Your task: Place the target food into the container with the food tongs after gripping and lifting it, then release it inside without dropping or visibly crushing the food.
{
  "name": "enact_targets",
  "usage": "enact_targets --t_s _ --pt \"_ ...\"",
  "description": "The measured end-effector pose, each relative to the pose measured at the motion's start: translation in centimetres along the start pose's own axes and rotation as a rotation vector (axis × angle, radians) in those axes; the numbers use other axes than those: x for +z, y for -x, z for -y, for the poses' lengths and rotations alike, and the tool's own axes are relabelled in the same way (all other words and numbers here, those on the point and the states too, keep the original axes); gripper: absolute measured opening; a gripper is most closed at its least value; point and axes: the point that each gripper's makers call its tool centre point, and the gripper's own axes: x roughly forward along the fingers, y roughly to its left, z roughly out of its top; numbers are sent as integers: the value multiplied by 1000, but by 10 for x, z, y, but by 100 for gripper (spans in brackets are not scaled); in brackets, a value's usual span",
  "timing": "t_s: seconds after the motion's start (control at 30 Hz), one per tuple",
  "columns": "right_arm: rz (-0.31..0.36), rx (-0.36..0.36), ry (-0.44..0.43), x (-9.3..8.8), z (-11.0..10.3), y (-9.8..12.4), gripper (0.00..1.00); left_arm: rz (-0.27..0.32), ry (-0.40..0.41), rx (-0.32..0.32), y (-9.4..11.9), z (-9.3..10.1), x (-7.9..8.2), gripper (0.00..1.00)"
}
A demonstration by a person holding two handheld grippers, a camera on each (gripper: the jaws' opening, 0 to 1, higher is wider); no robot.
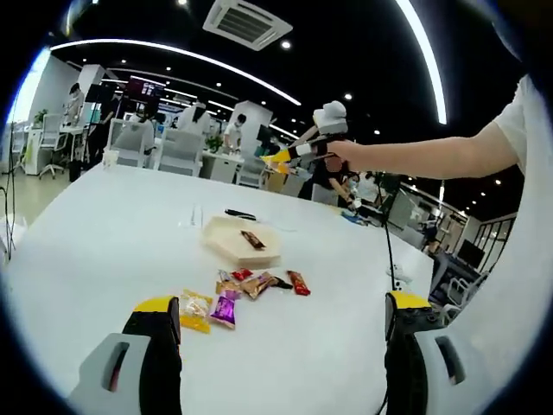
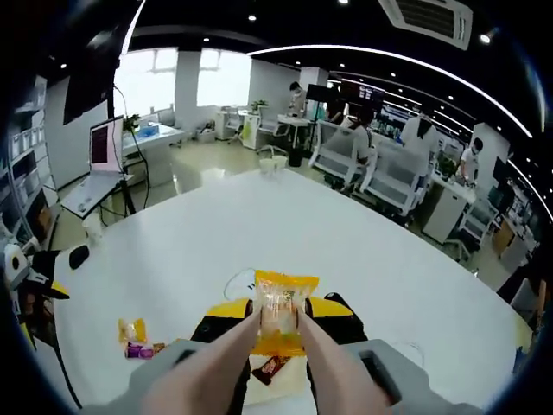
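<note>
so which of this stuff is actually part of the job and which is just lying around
In the job:
- yellow snack packet, gripped in the tongs
- tray, one bar already inside

Lying about:
- loose snacks
- black pen
- office chairs

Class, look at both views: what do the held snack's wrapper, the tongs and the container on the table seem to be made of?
Snack wrapper: thin glossy plastic film, probably, yellow-orange with a clearer middle and crinkled edges.
Tongs: smooth, matte, beige arms; plastic or silicone, hard to tell.
Container: a pale, dull, shallow tray, perhaps paper pulp or light wood; the look leaves it open.
Right claw, held above the table, grips the tongs.
</note>
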Motion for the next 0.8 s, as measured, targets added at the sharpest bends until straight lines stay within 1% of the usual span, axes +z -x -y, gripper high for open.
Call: enact_targets --t_s 0.03,0.07,0.13,0.17,0.23,0.3,0.4,0.6,0.7,0.8 --pt "4 -2 -2 0 1 -1 24 1 0 0 0 0 1 99" --pt "22 -25 8 4 4 -1 26 2 -1 -1 -1 -1 2 99" --pt "31 -28 28 8 3 -2 28 6 1 1 -2 -2 4 99" --pt "42 -28 58 12 2 -2 28 5 5 3 -2 -4 6 99" --pt "47 -7 41 16 -2 -2 28 13 6 4 -2 -4 7 99" --pt "52 4 24 20 -1 -4 28 17 8 3 -2 -5 8 99" --pt "46 10 13 17 -2 -6 28 12 7 3 -2 -6 5 99" --pt "34 10 21 14 -3 -5 28 12 22 4 1 -8 -1 99" --pt "26 6 0 9 -4 -4 29 15 29 5 2 -9 -3 99" --pt "13 1 0 2 -6 -4 28 16 33 5 2 -10 -5 99"
